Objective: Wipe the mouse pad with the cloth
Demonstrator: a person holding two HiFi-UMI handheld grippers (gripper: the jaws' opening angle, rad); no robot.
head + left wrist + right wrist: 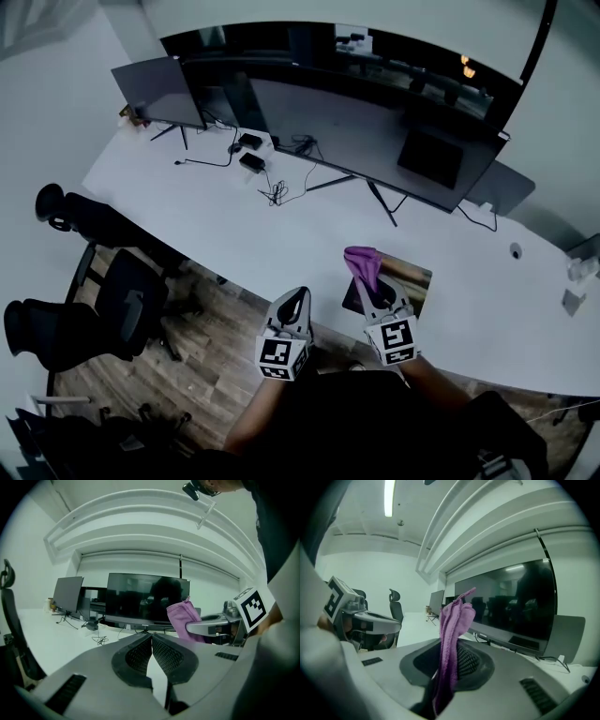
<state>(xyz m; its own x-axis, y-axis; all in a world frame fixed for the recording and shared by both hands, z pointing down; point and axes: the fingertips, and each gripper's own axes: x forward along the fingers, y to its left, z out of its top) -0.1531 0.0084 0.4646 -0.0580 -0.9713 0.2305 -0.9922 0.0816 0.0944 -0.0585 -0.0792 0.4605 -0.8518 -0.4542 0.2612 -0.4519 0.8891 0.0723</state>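
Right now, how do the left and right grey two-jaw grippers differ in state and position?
The left gripper has its jaws shut on nothing; the right gripper clamps a purple fabric cloth that stands up between them. The left gripper sits at the white desk front edge, off the dark rectangular mouse pad; the right gripper is over that pad's near end. Both point toward the monitors.

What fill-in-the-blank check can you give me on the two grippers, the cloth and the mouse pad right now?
1. The right gripper has its jaws shut on the ____ fabric cloth.
2. The left gripper has its jaws shut and holds ____.
3. On the white desk, the dark-and-brown rectangular mouse pad lies next to the ____ gripper.
Missing words: purple; nothing; right.
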